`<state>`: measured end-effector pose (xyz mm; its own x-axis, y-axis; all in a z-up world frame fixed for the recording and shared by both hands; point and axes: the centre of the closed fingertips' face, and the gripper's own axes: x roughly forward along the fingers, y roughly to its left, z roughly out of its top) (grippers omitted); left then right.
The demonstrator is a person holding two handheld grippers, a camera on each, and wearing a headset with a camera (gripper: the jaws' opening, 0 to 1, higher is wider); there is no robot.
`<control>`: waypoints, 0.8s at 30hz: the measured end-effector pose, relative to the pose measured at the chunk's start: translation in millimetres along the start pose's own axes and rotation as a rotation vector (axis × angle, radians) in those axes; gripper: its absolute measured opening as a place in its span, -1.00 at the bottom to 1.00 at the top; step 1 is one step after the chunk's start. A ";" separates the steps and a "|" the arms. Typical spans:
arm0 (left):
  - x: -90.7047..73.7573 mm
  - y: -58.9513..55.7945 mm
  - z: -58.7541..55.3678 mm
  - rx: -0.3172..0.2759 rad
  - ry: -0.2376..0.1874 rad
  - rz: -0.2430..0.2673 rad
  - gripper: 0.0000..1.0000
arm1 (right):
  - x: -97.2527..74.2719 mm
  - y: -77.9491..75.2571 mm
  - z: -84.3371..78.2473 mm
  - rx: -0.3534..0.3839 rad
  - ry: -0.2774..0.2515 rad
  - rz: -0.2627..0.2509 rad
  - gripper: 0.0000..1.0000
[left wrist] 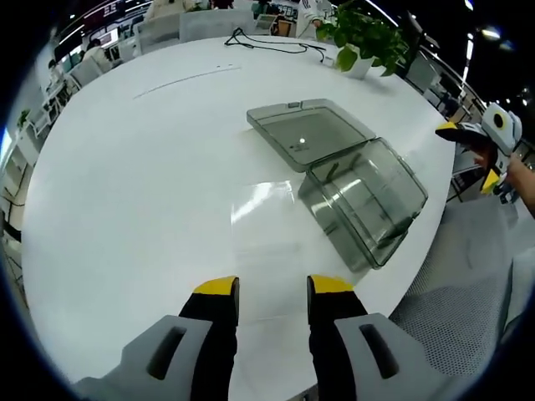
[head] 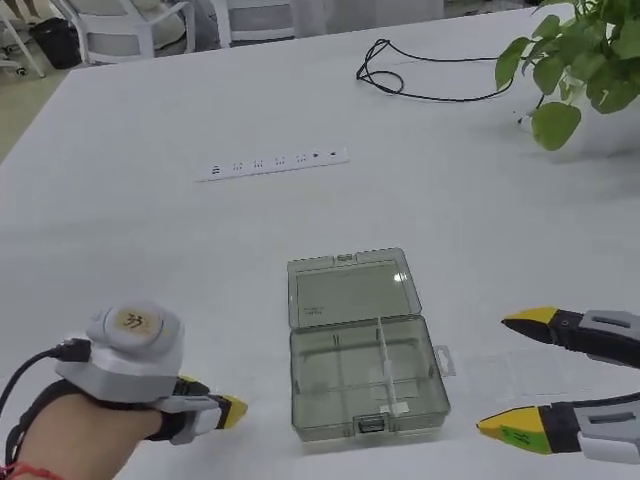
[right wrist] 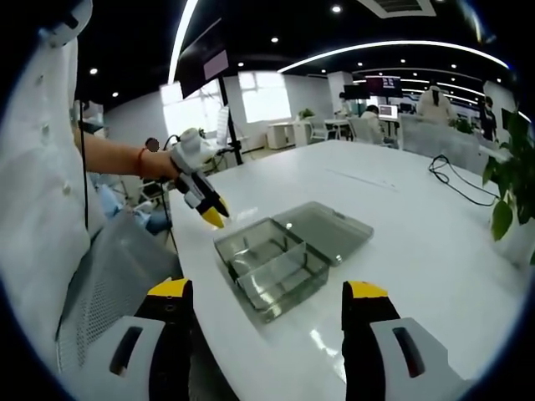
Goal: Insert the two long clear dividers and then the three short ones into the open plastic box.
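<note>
One open plastic box (head: 320, 405) sits on the white table (head: 150, 260), lid (head: 350, 290) laid flat behind it; one clear divider (head: 384, 358) stands upright inside. Two grippers flank it: the left gripper (left wrist: 272, 288), jaws slightly parted, holds nothing; the right gripper (right wrist: 269, 291) gapes wide beside faint loose dividers (head: 525, 372) (too transparent to count).

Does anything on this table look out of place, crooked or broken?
Nothing stands out. The plastic box sits flat with its lid folded back, one divider upright inside, and clear dividers lie flat beside it. A loose black cable lies far off.
</note>
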<state>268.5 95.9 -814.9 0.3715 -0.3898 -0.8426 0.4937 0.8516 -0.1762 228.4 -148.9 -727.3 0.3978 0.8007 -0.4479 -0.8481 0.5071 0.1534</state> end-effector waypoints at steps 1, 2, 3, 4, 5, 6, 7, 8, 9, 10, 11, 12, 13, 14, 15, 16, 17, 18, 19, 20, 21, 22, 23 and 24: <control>-1.6 -0.7 1.7 -0.001 -0.009 -0.002 -0.39 | 0.9 0.6 1.5 0.000 0.000 0.001 0.47; -3.4 -2.3 3.4 0.000 -0.018 -0.005 -0.39 | 2.0 1.0 2.8 0.000 0.001 0.002 0.47; -5.6 -4.2 5.6 -0.005 -0.031 -0.010 -0.39 | 3.4 1.5 4.1 0.003 0.007 0.002 0.47; -7.8 -6.7 8.5 -0.012 -0.048 -0.018 -0.39 | 4.8 2.5 6.1 0.001 0.008 0.002 0.47; -9.2 -8.1 10.2 -0.017 -0.059 -0.024 -0.39 | 5.7 3.2 7.8 -0.001 0.007 0.003 0.46; -10.9 -9.4 12.9 -0.023 -0.074 -0.032 -0.39 | 7.4 4.4 10.3 0.001 0.006 0.005 0.46; -12.4 -10.4 14.2 -0.025 -0.082 -0.036 -0.39 | 8.4 5.1 11.9 0.002 0.006 0.005 0.46; -14.6 -12.8 16.8 -0.027 -0.097 -0.045 -0.39 | 10.3 6.2 14.3 0.003 0.006 0.005 0.46; -16.1 -14.7 18.7 -0.032 -0.108 -0.052 -0.39 | 11.7 6.9 15.8 0.005 0.007 0.006 0.45; -18.4 -17.2 21.6 -0.040 -0.124 -0.062 -0.39 | 14.0 8.1 18.4 0.010 0.007 0.006 0.45; -19.9 -18.7 23.7 -0.040 -0.134 -0.067 -0.39 | 15.5 9.1 20.7 0.013 0.003 0.007 0.44; -21.2 -20.5 25.6 -0.043 -0.143 -0.075 -0.39 | 17.4 10.4 23.9 0.020 -0.004 0.008 0.43; -23.1 -23.2 28.7 -0.048 -0.158 -0.086 -0.39 | 19.1 11.3 26.4 0.029 -0.010 0.009 0.42; -24.3 -25.3 31.2 -0.051 -0.170 -0.095 -0.39 | 22.2 13.2 30.6 0.044 -0.018 0.011 0.41; -26.0 -27.9 33.9 -0.054 -0.182 -0.105 -0.39 | 24.2 14.3 32.7 0.050 -0.019 0.013 0.40; -27.1 -29.5 35.8 -0.056 -0.190 -0.111 -0.39 | 27.5 15.8 36.5 0.060 -0.023 0.014 0.39; -28.0 -31.4 37.8 -0.057 -0.200 -0.118 -0.39 | 29.6 16.8 39.4 0.061 -0.028 0.014 0.37; -28.7 -33.4 39.9 -0.060 -0.208 -0.125 -0.39 | 32.7 18.2 43.9 0.070 -0.036 0.014 0.35; -29.9 -36.8 43.1 -0.064 -0.222 -0.137 -0.39 | 35.0 19.2 46.7 0.086 -0.039 0.014 0.33; -30.6 -39.4 45.2 -0.064 -0.232 -0.145 -0.39 | 38.2 20.7 50.5 0.114 -0.042 0.015 0.30; -31.6 -43.0 46.9 -0.065 -0.239 -0.154 -0.39 | 40.5 21.1 55.0 0.125 -0.057 0.013 0.28; -32.6 -45.9 48.6 -0.067 -0.247 -0.160 -0.39 | 42.6 21.3 58.3 0.141 -0.065 0.010 0.24; -34.0 -50.3 51.8 -0.070 -0.264 -0.174 -0.39 | 45.7 21.7 61.2 0.175 -0.067 0.005 0.21; -35.0 -54.0 54.1 -0.074 -0.275 -0.186 -0.39 | 47.9 21.2 64.0 0.188 -0.074 0.001 0.18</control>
<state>271.4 44.6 -748.4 0.4836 -0.6125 -0.6253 0.5187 0.7760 -0.3589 252.0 -79.4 -689.2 0.4273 0.8189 -0.3831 -0.7711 0.5513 0.3185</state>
